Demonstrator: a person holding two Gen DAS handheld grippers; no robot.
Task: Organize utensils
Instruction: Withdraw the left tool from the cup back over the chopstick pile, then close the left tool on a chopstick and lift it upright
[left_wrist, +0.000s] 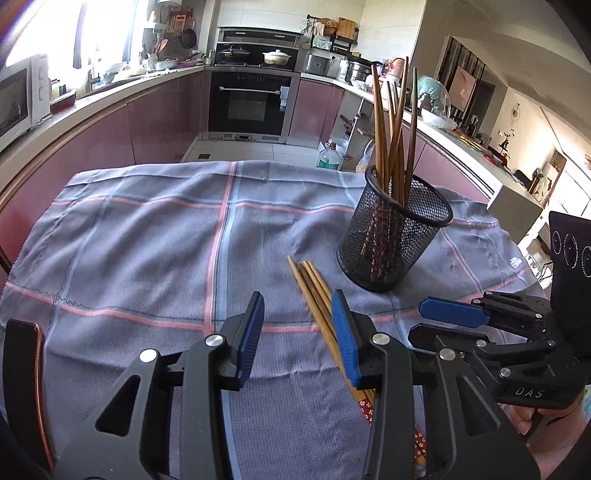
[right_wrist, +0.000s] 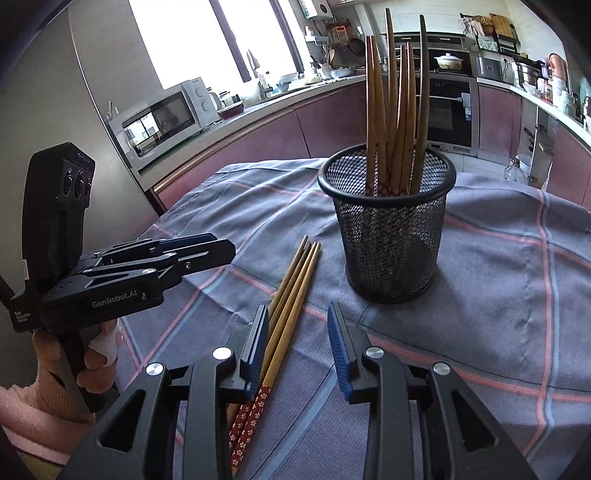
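A grey-blue woven tablecloth (right_wrist: 498, 295) carries a wide check of pink and pale blue lines. The round wire-mesh pen cup (right_wrist: 388, 236) is black. The loose wooden chopsticks (right_wrist: 291, 295) are tan with red handles dotted with small white flowers. Both black plastic grippers have blue ribbed finger pads (left_wrist: 341, 332).

A cloth-covered table (right_wrist: 498, 295) carries a mesh cup (right_wrist: 388, 236) toward its far right, with upright chopsticks (right_wrist: 395, 110) standing in it. Loose chopsticks (right_wrist: 291, 295) lie on the cloth just near-left of the cup, apart from it. A kitchen counter (left_wrist: 92, 99) runs behind the table.
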